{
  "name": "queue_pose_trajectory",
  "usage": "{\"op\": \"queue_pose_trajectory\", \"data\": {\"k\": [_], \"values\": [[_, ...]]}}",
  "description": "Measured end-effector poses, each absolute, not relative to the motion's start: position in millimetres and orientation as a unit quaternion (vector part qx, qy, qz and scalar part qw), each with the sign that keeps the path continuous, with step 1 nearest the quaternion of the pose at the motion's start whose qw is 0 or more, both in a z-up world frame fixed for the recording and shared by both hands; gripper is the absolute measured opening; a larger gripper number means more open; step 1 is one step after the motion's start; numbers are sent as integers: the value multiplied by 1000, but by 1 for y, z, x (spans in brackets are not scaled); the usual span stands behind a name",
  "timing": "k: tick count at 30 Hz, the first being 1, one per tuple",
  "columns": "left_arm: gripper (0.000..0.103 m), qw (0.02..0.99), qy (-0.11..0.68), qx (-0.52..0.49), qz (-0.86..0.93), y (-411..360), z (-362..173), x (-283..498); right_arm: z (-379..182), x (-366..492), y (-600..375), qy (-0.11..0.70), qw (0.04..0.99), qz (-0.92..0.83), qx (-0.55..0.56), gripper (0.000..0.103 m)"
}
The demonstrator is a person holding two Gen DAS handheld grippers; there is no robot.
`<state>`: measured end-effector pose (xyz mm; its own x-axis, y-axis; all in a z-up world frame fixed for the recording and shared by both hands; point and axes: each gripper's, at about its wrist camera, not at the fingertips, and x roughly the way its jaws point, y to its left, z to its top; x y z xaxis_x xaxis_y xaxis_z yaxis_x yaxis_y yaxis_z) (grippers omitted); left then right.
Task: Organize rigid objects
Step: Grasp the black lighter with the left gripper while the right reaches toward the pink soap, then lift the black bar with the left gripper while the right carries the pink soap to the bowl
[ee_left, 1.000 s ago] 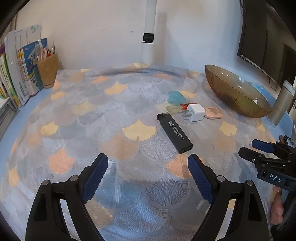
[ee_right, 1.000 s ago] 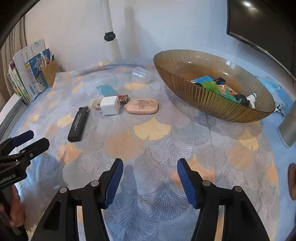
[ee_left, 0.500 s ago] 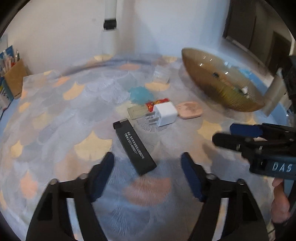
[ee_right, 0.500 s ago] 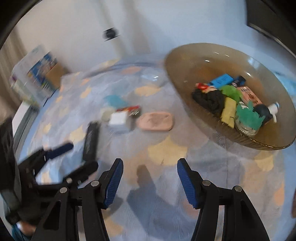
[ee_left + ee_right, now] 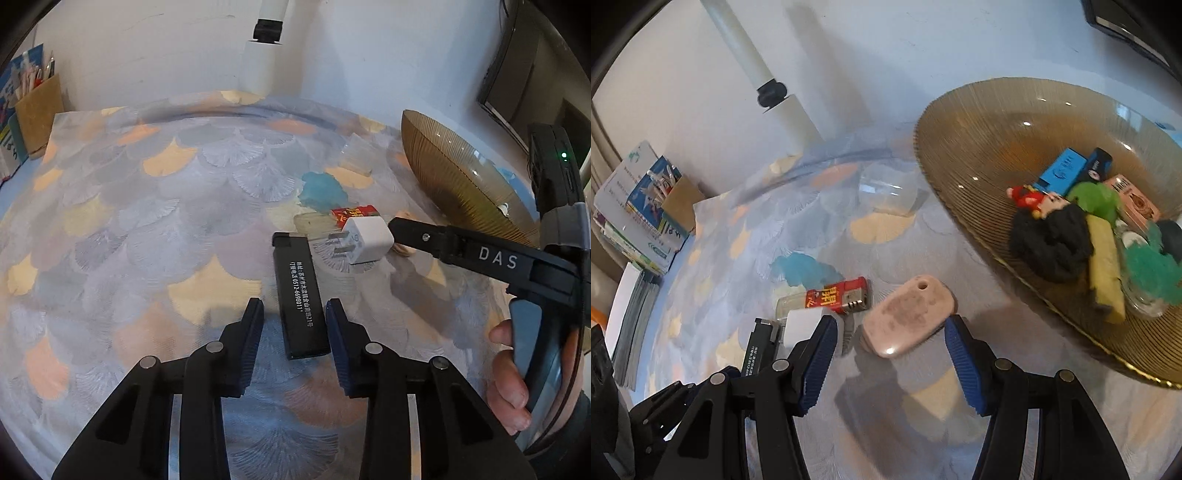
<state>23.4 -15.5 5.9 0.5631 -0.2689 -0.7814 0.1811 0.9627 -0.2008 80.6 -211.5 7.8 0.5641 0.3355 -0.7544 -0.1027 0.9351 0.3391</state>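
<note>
A black bar with white print (image 5: 300,295) lies on the patterned cloth. My left gripper (image 5: 294,323) is open, its fingers either side of the bar's near end, not touching. A white plug adapter (image 5: 365,238) and a red lighter (image 5: 839,296) lie just beyond. My right gripper (image 5: 890,347) is open around the near end of a pink oval case (image 5: 908,316); its finger (image 5: 424,236) shows in the left wrist view beside the adapter. The amber glass bowl (image 5: 964,122) holds several small items.
A clear plastic cup (image 5: 886,186) lies on its side behind the lighter. A white post (image 5: 264,48) stands at the wall. Books and a cardboard pen holder (image 5: 38,110) stand at the far left. A dark monitor (image 5: 524,81) is at the right.
Both grippers moved forward and down. The left one narrowed and now straddles the black bar. The right one moved from open cloth to straddle the pink case.
</note>
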Motion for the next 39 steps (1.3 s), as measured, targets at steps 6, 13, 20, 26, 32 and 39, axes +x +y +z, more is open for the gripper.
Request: {"op": "queue_pose_trajectory", "data": {"k": [6,13,20,26,32,39], "values": [[32,884,448,-52,-124,-13,7,23,16,52,-194,463,851,231,92,59],[32,885,445,-56,-123,-9,7,22,12,66,-216,481,859,117,126,58],[32,887,444,-41,-121,-13,7,22,11,91,-175,469,880,48,49,56],[33,887,444,-33,-122,-16,6,23,12,91,-178,459,887,48,17,39],[43,883,448,-28,-135,-19,6,23,12,48,-209,473,863,174,28,39],[24,886,449,28,-112,-44,5,31,8,-10,-243,480,843,240,-31,39]]}}
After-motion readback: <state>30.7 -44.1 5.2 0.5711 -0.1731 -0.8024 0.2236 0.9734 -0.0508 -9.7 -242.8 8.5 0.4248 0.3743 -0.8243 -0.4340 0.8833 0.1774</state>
